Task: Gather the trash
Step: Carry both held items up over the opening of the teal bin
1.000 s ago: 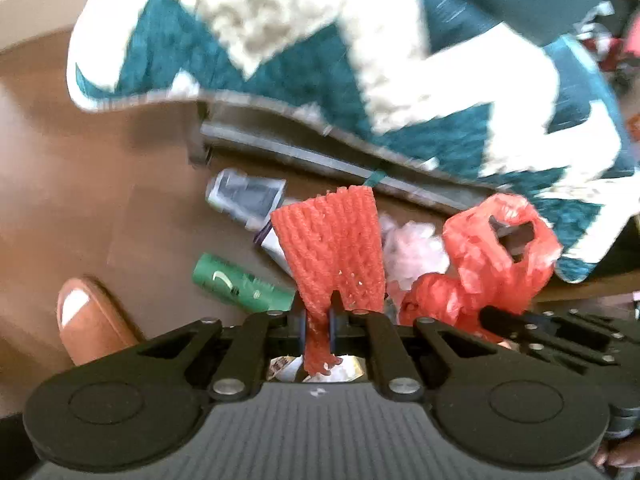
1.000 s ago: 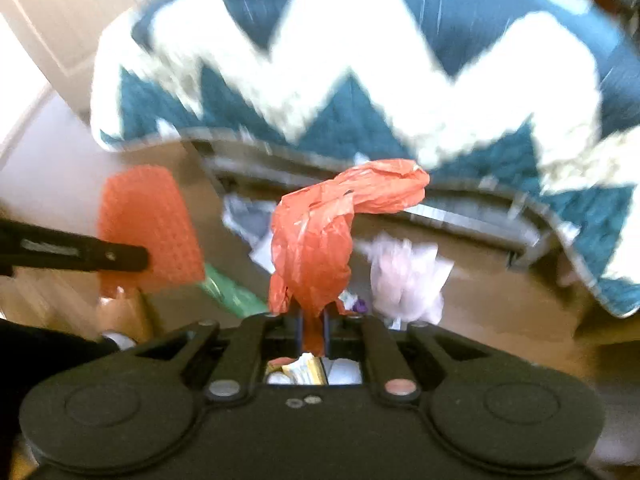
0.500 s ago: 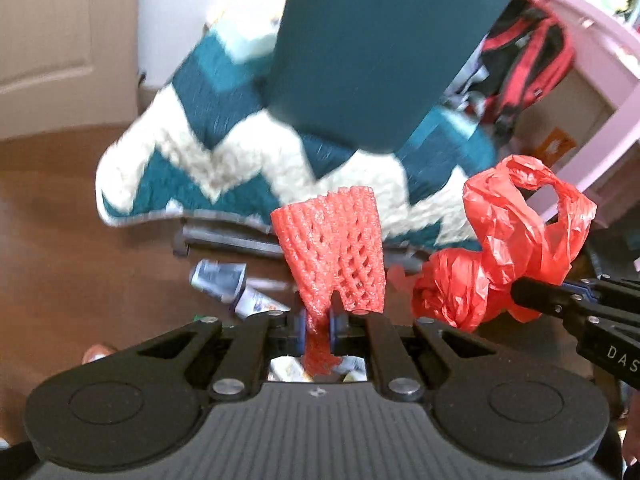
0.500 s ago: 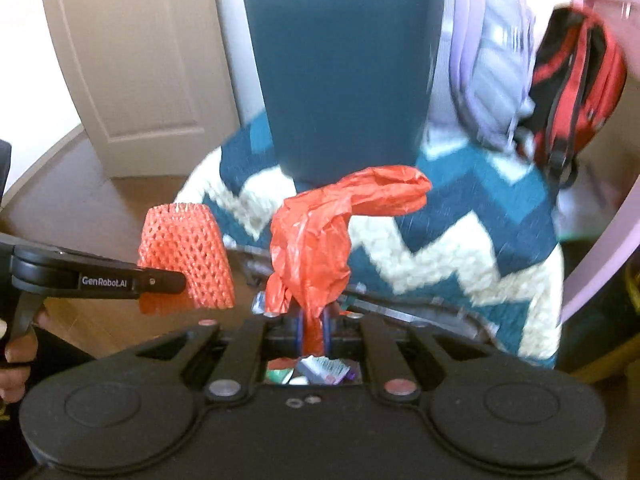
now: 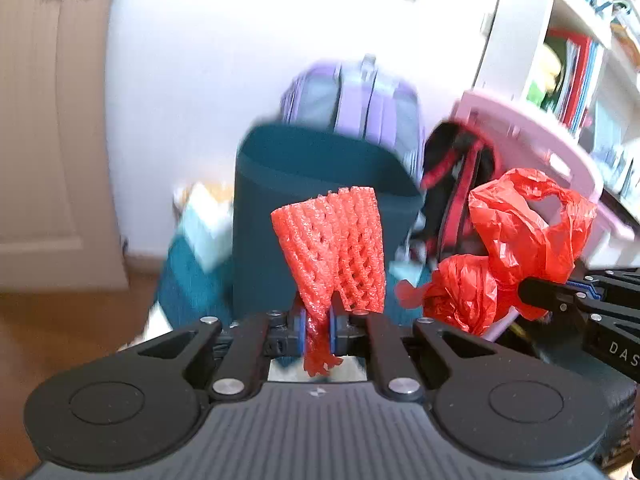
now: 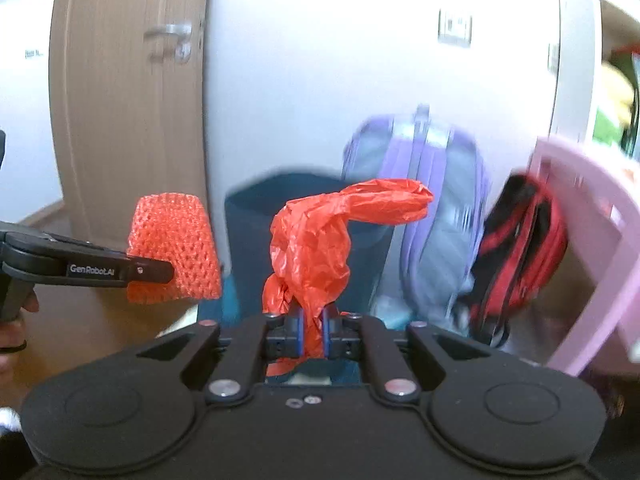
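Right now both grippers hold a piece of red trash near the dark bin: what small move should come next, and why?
Probably carry both forward until they hang over the bin's open top, then let go. The left gripper is shut on the foam net and the right gripper on the plastic bag, and both pieces sit in front of the bin's wall, not above its rim.

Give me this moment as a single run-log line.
left hand-held gripper: shut on red foam net | right hand-held gripper: shut on red plastic bag | teal bin: ahead, nothing dropped yet
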{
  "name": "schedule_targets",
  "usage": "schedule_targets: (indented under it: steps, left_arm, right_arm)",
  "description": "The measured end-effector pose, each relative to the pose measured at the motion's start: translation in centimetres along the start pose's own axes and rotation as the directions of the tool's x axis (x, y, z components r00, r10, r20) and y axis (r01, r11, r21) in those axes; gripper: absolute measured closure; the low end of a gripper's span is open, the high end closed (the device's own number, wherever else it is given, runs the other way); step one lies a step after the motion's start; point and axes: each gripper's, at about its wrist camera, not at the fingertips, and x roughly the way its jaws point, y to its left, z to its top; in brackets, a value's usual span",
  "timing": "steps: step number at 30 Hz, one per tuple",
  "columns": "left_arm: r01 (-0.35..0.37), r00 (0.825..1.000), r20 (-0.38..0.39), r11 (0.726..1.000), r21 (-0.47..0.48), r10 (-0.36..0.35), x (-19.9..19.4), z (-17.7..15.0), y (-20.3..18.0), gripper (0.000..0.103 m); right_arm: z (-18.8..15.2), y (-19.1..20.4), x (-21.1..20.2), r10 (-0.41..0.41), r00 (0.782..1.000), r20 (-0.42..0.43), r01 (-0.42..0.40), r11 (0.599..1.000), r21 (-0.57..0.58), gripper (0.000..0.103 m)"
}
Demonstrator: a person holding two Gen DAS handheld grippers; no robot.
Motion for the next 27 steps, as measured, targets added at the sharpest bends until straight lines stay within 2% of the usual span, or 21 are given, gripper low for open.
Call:
schedule_targets:
  steps: [6,11,19,27]
  left_arm:
    - [-0.018,0.998,0.067,0.998,0.062,0.014,0.5,6.6,-1.6,0.093]
    - [-0.008,0.999,0.052,0.998,0.055,0.005,3.1,10.3,-2.1,0.093]
    - [-0.047,0.998,-0.027,0.998,0.039,0.048,9.0,12.3,-1.2,0.093]
    - [-0.087,0.987,-0.127,0.990,0.113,0.102,15.3,12.6,-1.1,0.093]
  right_arm:
    - [5.7,-0.7,1.0,-0.046,0.995,0.088,0.051,0.997,-0.052,0.096]
    - [8.6,-1.2,3.5,-0.087,0.991,0.105,0.094,0.994,-0.063,0.096]
    - [8.3,-2.3,10.9,-0.087,0.996,-0.014,0.086,0.995,-0.042,0.096]
    - [7.3,-2.7,17.2,-0.044,0.988,-0.146,0.039,0.999,-0.038,0.096]
